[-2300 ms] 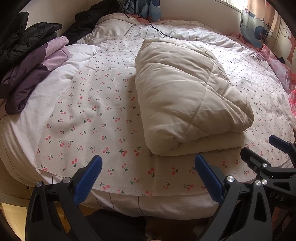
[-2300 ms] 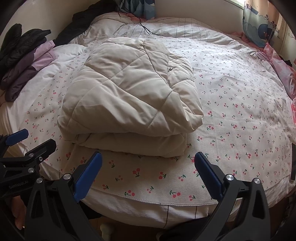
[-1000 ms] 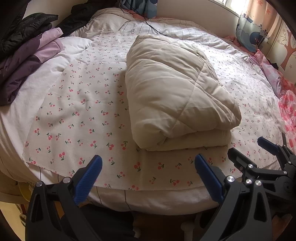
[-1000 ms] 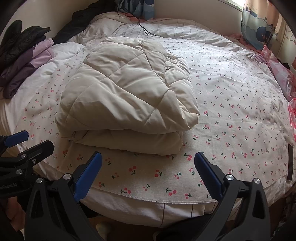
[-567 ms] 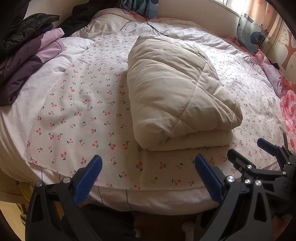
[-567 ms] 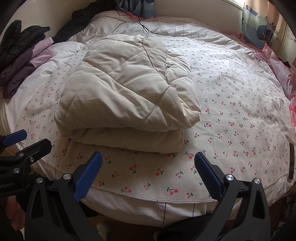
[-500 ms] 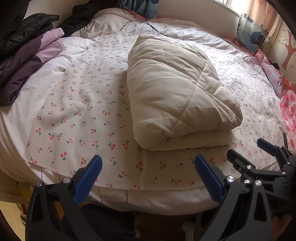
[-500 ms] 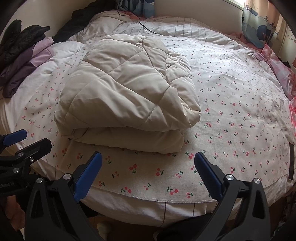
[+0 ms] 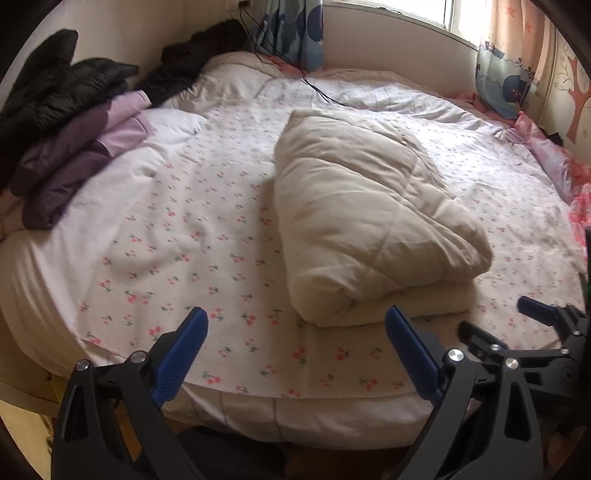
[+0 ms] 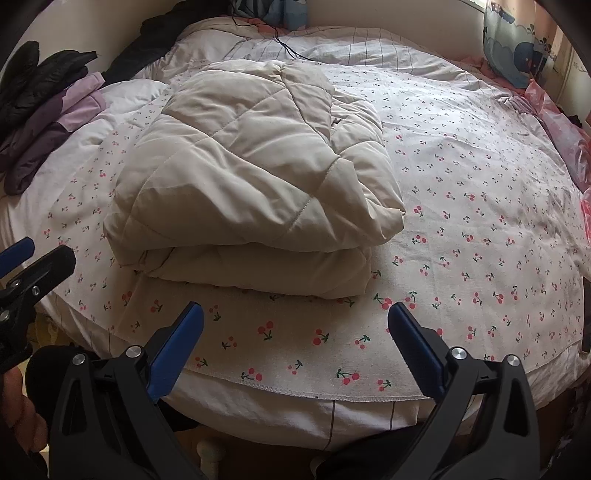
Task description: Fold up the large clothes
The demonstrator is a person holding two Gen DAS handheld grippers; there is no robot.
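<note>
**Mia:** Between the blue finger pads (image 9: 181, 350) of the left gripper (image 9: 295, 354) I see only air. They are spread wide and hold nothing.

**Ben:** Same for the right gripper (image 10: 295, 343). Its blue pads (image 10: 413, 343) are wide apart and empty too. Both hang just off the near edge of the bed.

**Mia:** Where is the thing to fold?

**Ben:** The puffy cream quilted coat (image 10: 255, 184) lies on the white sheet with little red cherries (image 10: 461, 229). From the right gripper it sits at about 12 o'clock. From the left one it is nearer 1 o'clock (image 9: 369, 221).

**Mia:** It looks folded in layers, one on top of the other. I think that coat is done.

**Ben:** Me too. I think the next move is to pick the bundle up from both sides, or to fetch another one. The pile of purple and black jackets (image 9: 70, 147) waits at 10 o'clock.

**Mia:** A puffy bundle may spring open, so the fingers would need to pinch all the layers.

**Ben:** My view shows the front edge with the stacked layers and the other gripper at 9 o'clock (image 10: 22, 273).

**Mia:** Mine shows the bright window (image 9: 424, 11) far back, more of the jacket pile, and the right gripper at 3 o'clock (image 9: 517, 328).
</note>
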